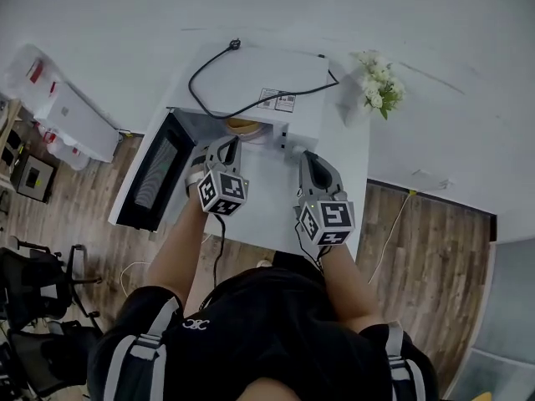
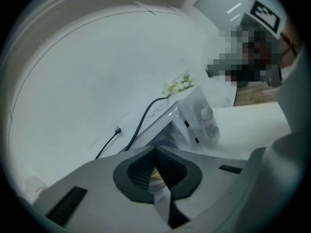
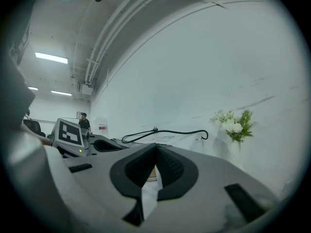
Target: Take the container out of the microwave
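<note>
The white microwave [image 1: 259, 90] stands on a white table [image 1: 267, 207] with its dark door [image 1: 155, 174] swung open to the left. Inside the opening sits a tan container [image 1: 242, 126], partly hidden by the roof of the oven. My left gripper [image 1: 224, 147] is just in front of the opening, tips near the container, jaws shut with nothing in them. My right gripper [image 1: 308, 157] hovers over the table in front of the control panel, also shut and empty. In the left gripper view a sliver of the container [image 2: 155, 174] shows past my left gripper [image 2: 156, 152].
A black power cable [image 1: 242, 107] lies across the microwave's top. A small bunch of white flowers [image 1: 378, 86] stands at the table's back right corner. The microwave's knobs [image 2: 208, 120] face the right gripper's side. A wooden floor [image 1: 418, 249] lies below the table's front edge.
</note>
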A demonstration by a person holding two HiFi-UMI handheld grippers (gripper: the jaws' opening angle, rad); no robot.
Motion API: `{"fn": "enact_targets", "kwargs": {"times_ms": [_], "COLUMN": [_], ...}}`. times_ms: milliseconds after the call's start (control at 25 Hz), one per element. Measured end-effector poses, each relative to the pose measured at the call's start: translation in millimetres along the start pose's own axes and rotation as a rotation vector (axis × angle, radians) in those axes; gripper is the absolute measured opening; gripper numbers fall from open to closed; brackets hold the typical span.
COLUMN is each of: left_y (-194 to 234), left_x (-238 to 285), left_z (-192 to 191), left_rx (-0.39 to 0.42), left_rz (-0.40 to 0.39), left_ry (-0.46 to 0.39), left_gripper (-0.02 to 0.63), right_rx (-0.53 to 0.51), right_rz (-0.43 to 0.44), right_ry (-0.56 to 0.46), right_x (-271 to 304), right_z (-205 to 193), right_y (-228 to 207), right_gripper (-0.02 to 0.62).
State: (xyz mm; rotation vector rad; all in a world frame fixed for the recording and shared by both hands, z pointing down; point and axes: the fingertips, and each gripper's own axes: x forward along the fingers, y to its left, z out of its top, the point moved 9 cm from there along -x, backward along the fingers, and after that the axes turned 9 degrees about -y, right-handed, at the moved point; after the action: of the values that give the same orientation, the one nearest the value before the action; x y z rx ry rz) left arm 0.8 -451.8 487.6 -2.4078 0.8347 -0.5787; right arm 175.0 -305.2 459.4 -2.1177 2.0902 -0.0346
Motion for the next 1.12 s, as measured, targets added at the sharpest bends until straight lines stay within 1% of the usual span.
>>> {"fn": "enact_targets", "kwargs": {"times_ms": [80, 200, 240, 280, 320, 480, 640, 680, 800, 880, 1000, 1120], "left_y": [-6.9, -16.1, -18.8, -20.8, -21.8, -20.4, -19.4, -19.2, -19.7, -21.0, -21.9, -21.3], "left_x": [12.4, 29.0, 34.4, 39.9, 45.7, 71.5, 99.2, 104.7, 119.0, 129.1, 140.3, 150.5], "left_z": [-6.7, -18.5, -22.5, -26.5, -30.3, -46.0, -64.1, -67.1, -73.5, -79.8, -85.7, -85.2], "left_rx": [0.090, 0.168, 0.183, 0.191, 0.193, 0.185, 0.134, 0.132, 0.183, 0.217, 0.235, 0.256], "left_rz": [-0.034, -0.057, -0.067, -0.079, -0.089, -0.129, -0.182, -0.192, -0.216, -0.236, -0.256, -0.262], "left_ry": [0.030, 0.056, 0.065, 0.075, 0.086, 0.156, 0.229, 0.241, 0.271, 0.314, 0.374, 0.402], "left_gripper": [0.015, 0.017, 0.043, 0.075, 0.092, 0.095, 0.095, 0.095, 0.095, 0.097, 0.098, 0.098], "right_rx": [-0.006, -0.011, -0.011, -0.010, -0.010, -0.011, -0.020, -0.022, -0.022, -0.017, -0.016, -0.019], "right_rz": [-0.007, -0.015, -0.018, -0.021, -0.026, -0.042, -0.053, -0.056, -0.064, -0.061, -0.051, -0.054], "right_ry": [0.006, 0.013, 0.015, 0.015, 0.016, 0.024, 0.036, 0.038, 0.037, 0.028, 0.016, 0.018], "right_x": [-1.7, -4.7, -5.8, -6.7, -7.2, -6.3, -4.7, -4.2, -2.4, -1.0, 0.6, 2.2], "right_z": [-2.3, -5.4, -6.2, -6.9, -7.5, -8.1, -9.1, -9.2, -9.4, -8.6, -7.3, -7.9], "right_y": [-4.8, -12.8, -15.8, -18.8, -21.9, -34.9, -46.4, -48.4, -54.7, -59.0, -63.0, -68.2], "right_gripper": [0.003, 0.003, 0.003, 0.003, 0.003, 0.003, 0.003, 0.003, 0.003, 0.003, 0.003, 0.003]}}
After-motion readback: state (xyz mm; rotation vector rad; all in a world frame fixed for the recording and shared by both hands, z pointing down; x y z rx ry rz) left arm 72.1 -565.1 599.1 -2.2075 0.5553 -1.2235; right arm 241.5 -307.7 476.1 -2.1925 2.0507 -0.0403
